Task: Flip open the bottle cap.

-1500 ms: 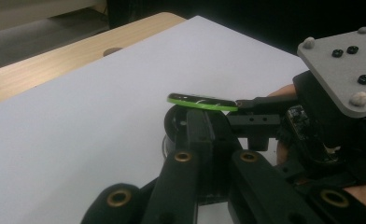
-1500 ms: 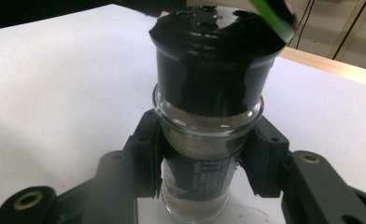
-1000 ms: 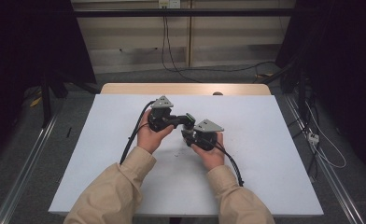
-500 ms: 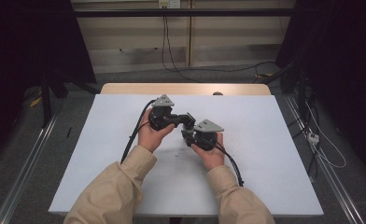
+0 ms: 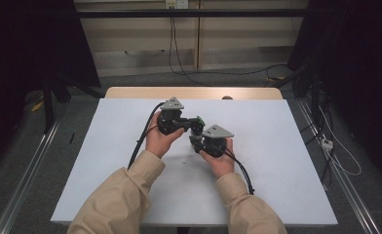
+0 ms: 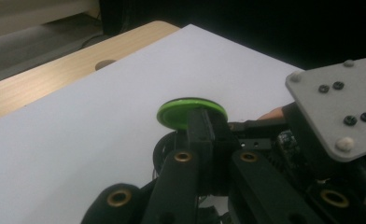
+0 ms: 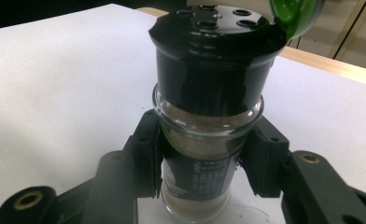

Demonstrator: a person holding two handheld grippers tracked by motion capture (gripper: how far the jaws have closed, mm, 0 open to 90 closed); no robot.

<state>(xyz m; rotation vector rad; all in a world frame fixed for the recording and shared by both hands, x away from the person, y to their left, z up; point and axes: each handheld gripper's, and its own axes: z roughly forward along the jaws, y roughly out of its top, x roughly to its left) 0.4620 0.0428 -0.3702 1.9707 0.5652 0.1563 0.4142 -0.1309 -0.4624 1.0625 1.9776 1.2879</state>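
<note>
Gripping the spice jar [image 7: 204, 154], right gripper [image 7: 202, 161] stayed clamped; left gripper [image 6: 204, 140] pinched the green flip lid [image 6: 191, 112], already open. Shaking left.

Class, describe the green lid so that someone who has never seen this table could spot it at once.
Start at the white table and find the two grippers meeting mid-table. The left gripper pinches a flat round green lid by its edge. It is the sole green thing, beside the black shaker top.

Your right jaws, matt black plastic, clasp a clear glass shaker [image 7: 197, 154] with a glossy black plastic top [image 7: 214, 51]; the green lid [image 6: 192, 112] looks smooth plastic; the surface [image 5: 286, 146] is matt white.
</note>
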